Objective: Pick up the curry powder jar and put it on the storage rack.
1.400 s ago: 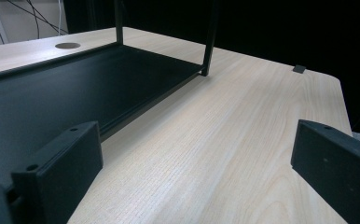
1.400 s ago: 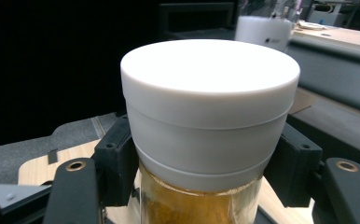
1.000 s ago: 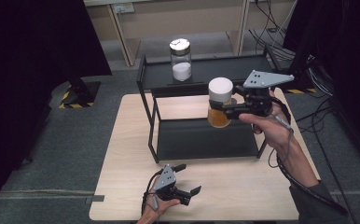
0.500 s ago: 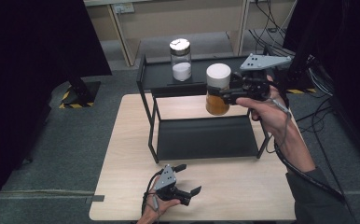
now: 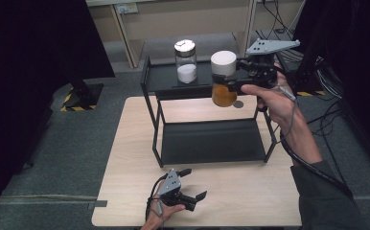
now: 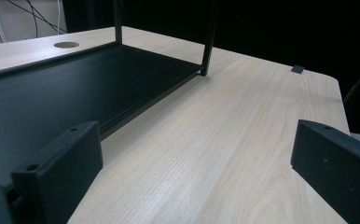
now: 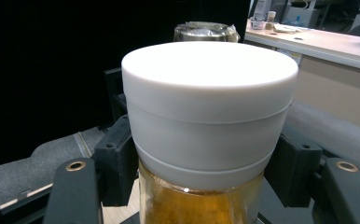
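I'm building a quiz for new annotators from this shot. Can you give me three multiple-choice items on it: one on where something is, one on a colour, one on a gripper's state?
1. Where does the jar of white powder stand?
A. on the top shelf of the black rack
B. on the rack's bottom shelf
C. on the wooden table

2. What colour is the lid of the amber jar?
A. black
B. white
C. red

3. How is the left gripper?
A. shut on a jar
B. shut on nothing
C. open, holding nothing

Answers:
1 A: the high view shows it on the upper shelf, left of the held jar.
2 B: the right gripper view shows a plain white lid over amber contents, with the right gripper clamped below it.
3 C: the left gripper view shows its jaws spread wide over bare table.
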The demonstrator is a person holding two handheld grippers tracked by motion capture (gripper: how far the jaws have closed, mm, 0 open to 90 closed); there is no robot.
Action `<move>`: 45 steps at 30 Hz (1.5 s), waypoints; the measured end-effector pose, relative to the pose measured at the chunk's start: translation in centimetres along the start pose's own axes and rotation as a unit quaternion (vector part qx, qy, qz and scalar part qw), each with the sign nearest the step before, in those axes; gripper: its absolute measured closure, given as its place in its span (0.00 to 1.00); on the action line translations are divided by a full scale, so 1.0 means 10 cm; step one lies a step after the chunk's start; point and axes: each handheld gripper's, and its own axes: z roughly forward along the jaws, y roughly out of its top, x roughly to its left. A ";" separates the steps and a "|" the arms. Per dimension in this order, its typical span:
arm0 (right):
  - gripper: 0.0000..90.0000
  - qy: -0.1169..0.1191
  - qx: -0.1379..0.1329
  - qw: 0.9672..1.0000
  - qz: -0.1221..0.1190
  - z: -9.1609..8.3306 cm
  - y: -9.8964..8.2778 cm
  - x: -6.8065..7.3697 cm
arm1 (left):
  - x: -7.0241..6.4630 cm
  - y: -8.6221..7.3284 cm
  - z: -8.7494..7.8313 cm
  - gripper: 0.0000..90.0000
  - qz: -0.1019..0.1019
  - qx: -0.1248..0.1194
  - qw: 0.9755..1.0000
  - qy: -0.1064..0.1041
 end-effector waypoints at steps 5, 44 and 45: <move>0.39 0.006 -0.005 1.000 0.003 -0.02 0.03 0.00 | 0.00 0.00 0.00 0.02 -0.001 0.000 1.000 -0.001; 0.39 -0.065 -0.010 0.997 0.029 0.32 0.30 -0.14 | -0.01 0.00 0.01 0.02 0.007 0.002 1.000 -0.007; 0.39 -0.069 -0.010 0.997 0.029 0.33 0.30 -0.14 | -0.02 0.00 0.01 0.02 0.008 0.001 1.000 -0.007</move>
